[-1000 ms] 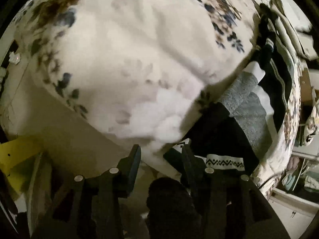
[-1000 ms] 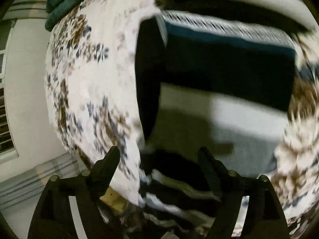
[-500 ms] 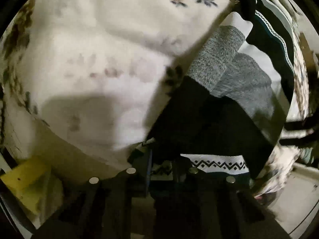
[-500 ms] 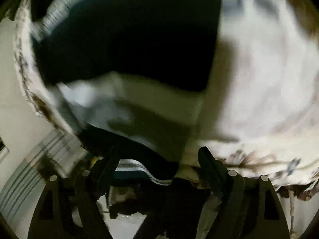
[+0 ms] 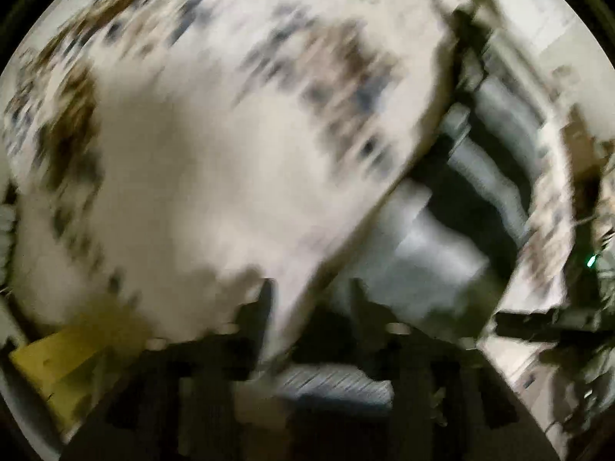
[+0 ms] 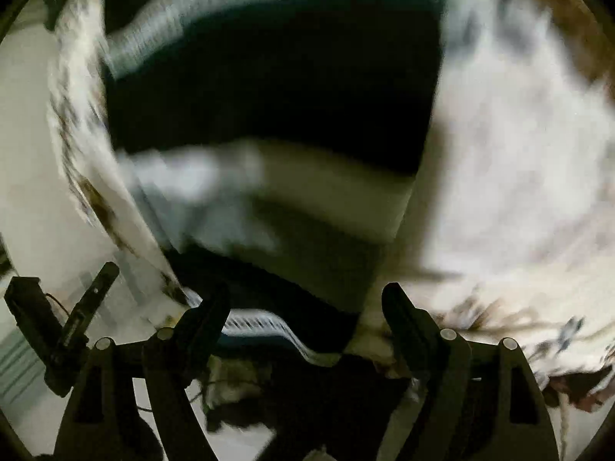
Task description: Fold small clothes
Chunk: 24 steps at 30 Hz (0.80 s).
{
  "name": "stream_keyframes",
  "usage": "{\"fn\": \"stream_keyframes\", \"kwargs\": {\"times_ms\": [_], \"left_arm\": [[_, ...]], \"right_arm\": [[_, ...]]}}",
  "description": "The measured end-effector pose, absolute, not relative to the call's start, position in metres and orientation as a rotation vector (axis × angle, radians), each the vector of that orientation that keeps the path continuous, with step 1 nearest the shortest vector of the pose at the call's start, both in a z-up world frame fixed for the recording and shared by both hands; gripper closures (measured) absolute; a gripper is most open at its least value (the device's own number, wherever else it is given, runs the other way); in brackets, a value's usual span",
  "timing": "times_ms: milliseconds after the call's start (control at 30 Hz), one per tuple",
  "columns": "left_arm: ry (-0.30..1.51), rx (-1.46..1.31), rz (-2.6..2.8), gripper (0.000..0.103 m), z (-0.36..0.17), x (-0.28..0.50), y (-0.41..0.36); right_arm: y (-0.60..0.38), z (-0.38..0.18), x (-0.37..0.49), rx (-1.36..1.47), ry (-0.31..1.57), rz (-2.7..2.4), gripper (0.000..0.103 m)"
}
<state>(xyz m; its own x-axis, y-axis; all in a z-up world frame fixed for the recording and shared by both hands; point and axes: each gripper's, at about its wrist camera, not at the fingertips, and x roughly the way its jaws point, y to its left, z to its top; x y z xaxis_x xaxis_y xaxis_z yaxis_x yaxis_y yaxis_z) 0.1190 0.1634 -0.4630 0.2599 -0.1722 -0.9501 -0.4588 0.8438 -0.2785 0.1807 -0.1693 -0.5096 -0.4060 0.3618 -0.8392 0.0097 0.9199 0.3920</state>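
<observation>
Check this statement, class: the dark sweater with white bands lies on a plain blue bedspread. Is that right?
Not quite. The right wrist view shows the dark sweater with white bands lying on a white floral bedspread, not a plain blue one.

sweater (image 6: 269, 88): knitted cloth ahead of the right claw (image 6: 305, 307), matt, with a ribbed pale band
bedspread (image 5: 200, 176): soft flowered cloth, matt
claw fingers (image 6: 407, 319): dark plastic, smooth, slightly glossy
</observation>
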Motion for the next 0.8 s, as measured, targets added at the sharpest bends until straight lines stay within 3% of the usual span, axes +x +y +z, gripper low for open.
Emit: {"fn": "stream_keyframes", "kwargs": {"times_ms": [33,267,467,633,700,733,800], "left_arm": [[1.264,-0.590,0.186,0.044,-0.454,0.143,0.162],[1.086,-0.491,0.023,0.044,-0.433,0.313,0.127],[1.133,-0.349,-0.018,0.044,-0.441,0.440,0.093],[1.197,-0.261,-0.051,0.046,-0.470,0.502,0.075],[1.192,-0.253,-0.083,0.089,-0.478,0.514,0.074],[1.200,-0.247,-0.094,0.095,-0.482,0.520,0.074],[1.174,-0.253,-0.126,0.095,-0.480,0.525,0.079]], "right_arm": [[-0.178,-0.498,0.196,0.300,1.913,0.391,0.021],[-0.229,-0.452,0.323,0.417,1.656,0.344,0.021],[-0.264,-0.444,0.442,0.536,1.513,0.349,0.021],[-0.265,-0.449,0.505,0.600,1.449,0.362,0.021],[-0.262,-0.455,0.523,0.623,1.449,0.369,0.021],[-0.265,-0.458,0.529,0.618,1.459,0.362,0.026],[-0.262,-0.465,0.539,0.598,1.478,0.349,0.072]]}}
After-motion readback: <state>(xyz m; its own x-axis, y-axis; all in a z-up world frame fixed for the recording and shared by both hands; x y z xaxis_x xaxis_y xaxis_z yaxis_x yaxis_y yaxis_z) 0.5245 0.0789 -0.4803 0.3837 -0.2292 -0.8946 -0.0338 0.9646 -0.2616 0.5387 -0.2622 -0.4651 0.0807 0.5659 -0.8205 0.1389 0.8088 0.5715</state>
